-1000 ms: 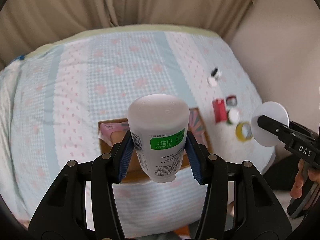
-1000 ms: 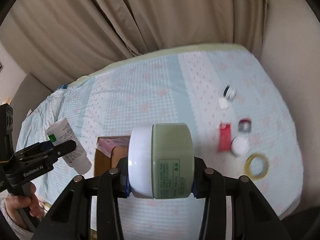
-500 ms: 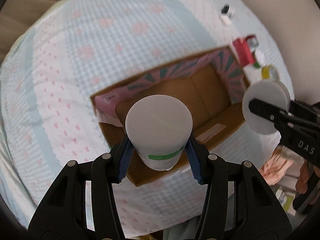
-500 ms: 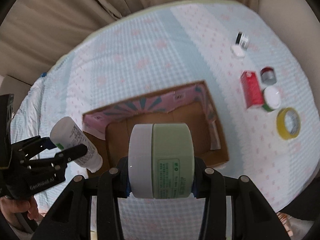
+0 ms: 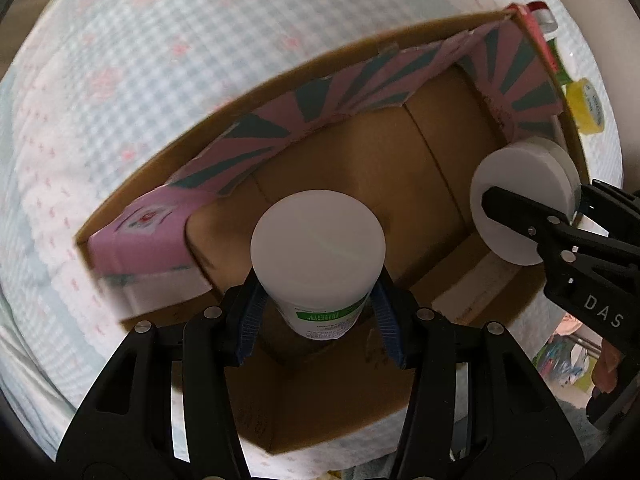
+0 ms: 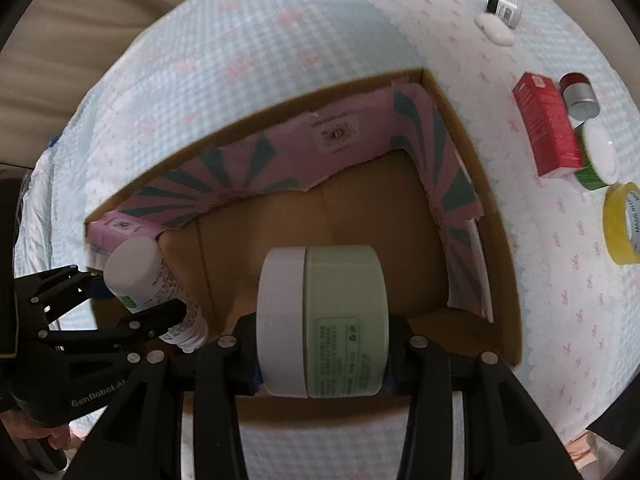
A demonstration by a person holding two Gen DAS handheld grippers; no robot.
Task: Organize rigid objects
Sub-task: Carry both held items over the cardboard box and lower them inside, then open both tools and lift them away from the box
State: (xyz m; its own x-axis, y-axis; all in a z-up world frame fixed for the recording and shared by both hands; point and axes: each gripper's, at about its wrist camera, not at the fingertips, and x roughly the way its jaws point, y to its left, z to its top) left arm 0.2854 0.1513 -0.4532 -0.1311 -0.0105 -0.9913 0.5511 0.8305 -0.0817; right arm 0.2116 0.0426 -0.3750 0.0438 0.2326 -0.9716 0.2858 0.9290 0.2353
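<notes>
Above the open cardboard box (image 5: 436, 184) on the bed (image 6: 248, 52), both grippers point steeply down toward its brown floor. The left gripper (image 5: 318, 304) has its blue-padded fingers (image 5: 250, 316) closed on a white tube (image 5: 318, 248) with a green label, cap end facing the camera, held over the box's left half. In the right wrist view that tube (image 6: 152, 280) hangs tilted just inside the left wall, apart from the floor.

The right gripper (image 6: 322, 364) clamps a pale green jar (image 6: 344, 320) with a white lid, lying on its side between the fingers, lid to the left, over the box's middle. From the left wrist view the jar (image 5: 520, 200) sits near the box's right wall. A bit of the person's hand (image 6: 28, 428) shows at the left gripper's handle.

Outside the box, on the bedspread to the right, lie a red carton (image 6: 548, 132), a silver-capped jar (image 6: 580, 96), a green-sided white-lidded tub (image 6: 598, 160), a yellow tape roll (image 6: 624, 224), and farther off a small black-and-white bottle (image 6: 506, 4) beside a white case (image 6: 494, 28).
</notes>
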